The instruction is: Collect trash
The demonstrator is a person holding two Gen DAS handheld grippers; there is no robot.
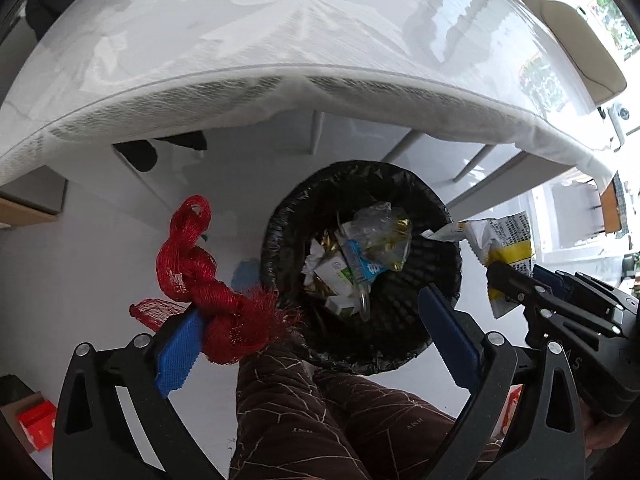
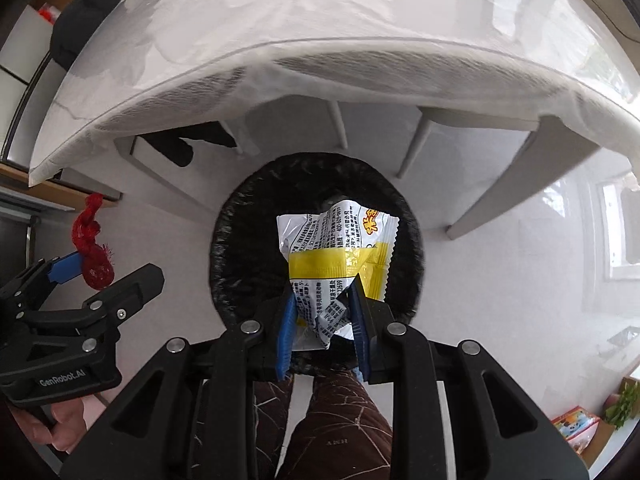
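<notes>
Directly above the bin (image 2: 224, 240) mouth the wrapper (image 2: 336, 248) is pinched by the right gripper (image 2: 322, 320), while red netting (image 1: 208, 280) clings to one pad of the wide-spread left gripper (image 1: 316, 332), beside the rim.

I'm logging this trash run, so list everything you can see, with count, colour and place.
bin: one, black liner, on the floor below both grippers
trash in bin: several pieces, white, blue, green, clear
red net: one, red, snagged on one pad of the left gripper, beside the bin
wrapper: one, white and yellow, over the bin
table: one, white cloth, behind the bin
red box: one, on the floor, far left
legs: two, brown patterned trousers
left gripper: open wide
right gripper: shut on wrapper
</notes>
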